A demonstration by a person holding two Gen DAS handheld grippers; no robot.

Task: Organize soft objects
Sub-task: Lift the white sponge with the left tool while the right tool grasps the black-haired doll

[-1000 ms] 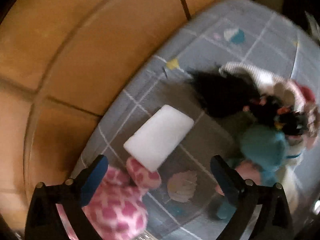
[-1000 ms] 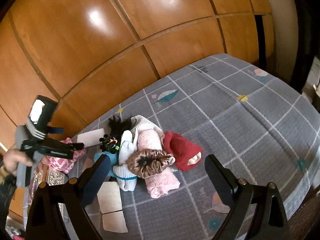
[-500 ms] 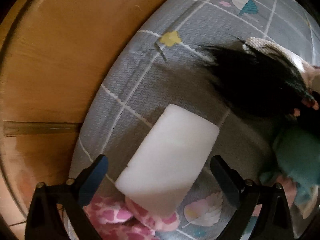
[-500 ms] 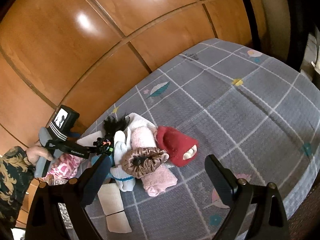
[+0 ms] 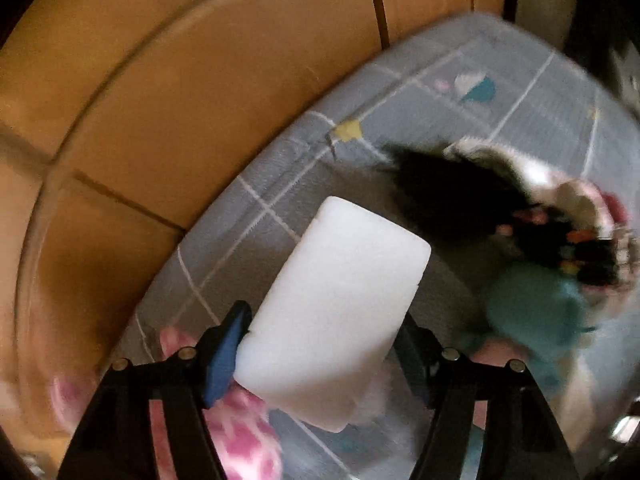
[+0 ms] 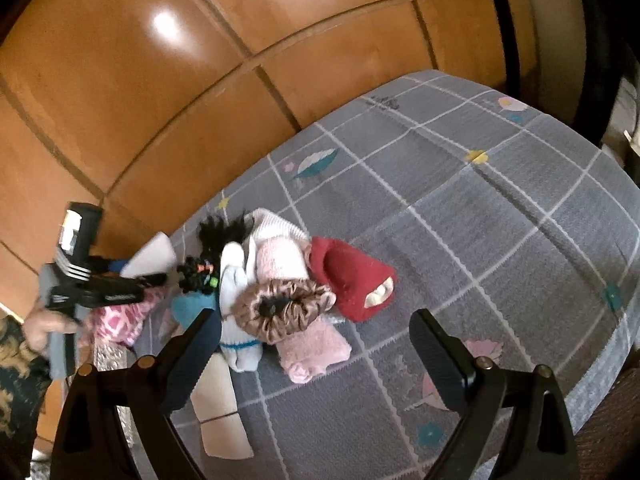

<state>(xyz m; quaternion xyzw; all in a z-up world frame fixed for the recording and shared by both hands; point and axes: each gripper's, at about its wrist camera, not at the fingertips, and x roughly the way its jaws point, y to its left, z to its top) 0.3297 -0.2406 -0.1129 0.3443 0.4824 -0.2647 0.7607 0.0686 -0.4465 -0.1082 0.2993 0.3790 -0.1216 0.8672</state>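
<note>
My left gripper (image 5: pixel 320 344) is shut on a white sponge block (image 5: pixel 340 304) and holds it above the grey bedspread (image 5: pixel 280 184); it also shows in the right wrist view (image 6: pixel 150 258). A pile of soft things lies right of it: black hairpiece (image 5: pixel 452 196), teal sock (image 5: pixel 532 304), pink spotted cloth (image 5: pixel 240 432). In the right wrist view the pile holds a red hat (image 6: pixel 352 276), a brown scrunchie (image 6: pixel 280 308), a pink towel (image 6: pixel 304 340) and white socks (image 6: pixel 236 292). My right gripper (image 6: pixel 312 364) is open and empty, above the bed near the pile.
A wooden panelled wall (image 6: pixel 240 60) runs along the bed's far side. Two beige pads (image 6: pixel 220 408) lie by the left finger. The bedspread (image 6: pixel 500 220) stretches to the right. The person's hand (image 6: pixel 44 324) grips the left tool.
My left gripper has closed on the white sponge block and lifted it off the bedspread. My right gripper has drifted slightly, staying open.
</note>
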